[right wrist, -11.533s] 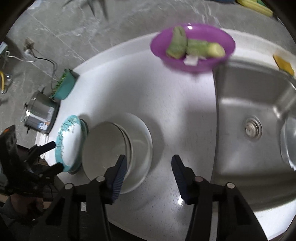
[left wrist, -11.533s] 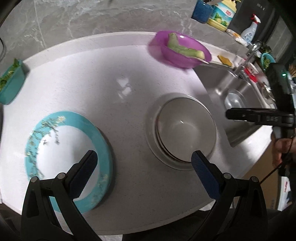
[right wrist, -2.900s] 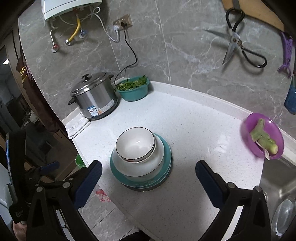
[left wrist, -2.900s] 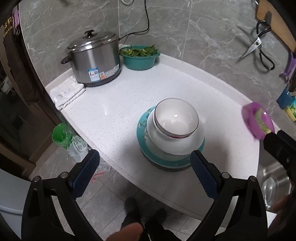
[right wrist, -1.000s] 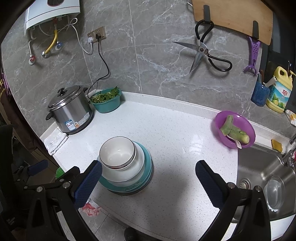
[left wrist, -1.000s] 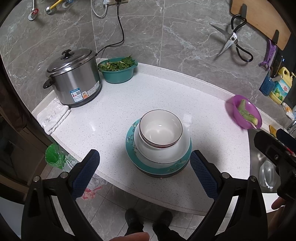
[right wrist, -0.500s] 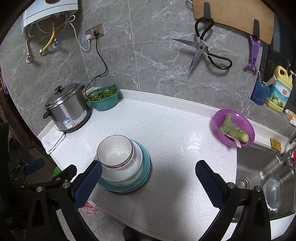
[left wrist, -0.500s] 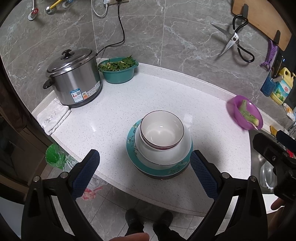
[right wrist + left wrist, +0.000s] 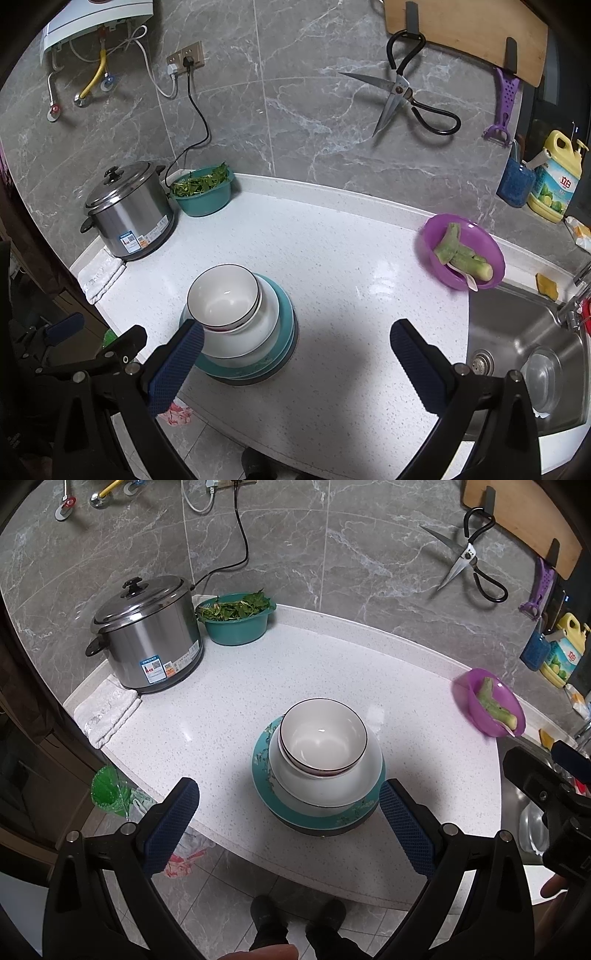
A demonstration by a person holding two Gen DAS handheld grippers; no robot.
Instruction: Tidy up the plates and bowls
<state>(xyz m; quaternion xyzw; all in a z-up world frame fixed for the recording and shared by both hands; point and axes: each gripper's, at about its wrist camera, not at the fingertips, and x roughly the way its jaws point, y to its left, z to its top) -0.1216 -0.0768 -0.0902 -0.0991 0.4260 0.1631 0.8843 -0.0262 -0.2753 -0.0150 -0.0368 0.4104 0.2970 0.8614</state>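
1. Looking through your left wrist camera, you see your left gripper (image 9: 288, 825) held above the front edge of the counter (image 9: 229, 716) with its jaws spread wide and nothing between them.
2. The stack sits on the counter near that front edge: a white bowl (image 9: 323, 738) on top, nested in a wider white dish (image 9: 332, 786), which rests on a teal plate (image 9: 266, 775).
3. From the stack, the steel cooker (image 9: 146, 631) stands well away to the back left, with a green basin of leaves (image 9: 236, 622) just beside it and a folded white cloth (image 9: 105, 712) in front of it.
4. A purple bowl (image 9: 487, 701) holding a green vegetable piece sits well to the right of the stack, near the wall.
5. Your right gripper (image 9: 546, 786) shows at the right edge of this view, apart from the stack; its jaw state cannot be told from here.
6. Through your right wrist camera, your right gripper (image 9: 295, 356) also hangs with jaws spread wide and empty; the left pad overlaps the near rim of the stack in the view, and contact cannot be told.
7. Here the white bowl (image 9: 223, 295), white dish (image 9: 258, 332) and teal plate (image 9: 284, 310) lie left of centre.
8. The sink (image 9: 517, 332) lies far right of the stack, the purple bowl (image 9: 463, 254) behind it, and scissors (image 9: 402, 96) hang on the wall above.
9. Your left gripper (image 9: 85, 343) shows at the lower left, beside the stack.
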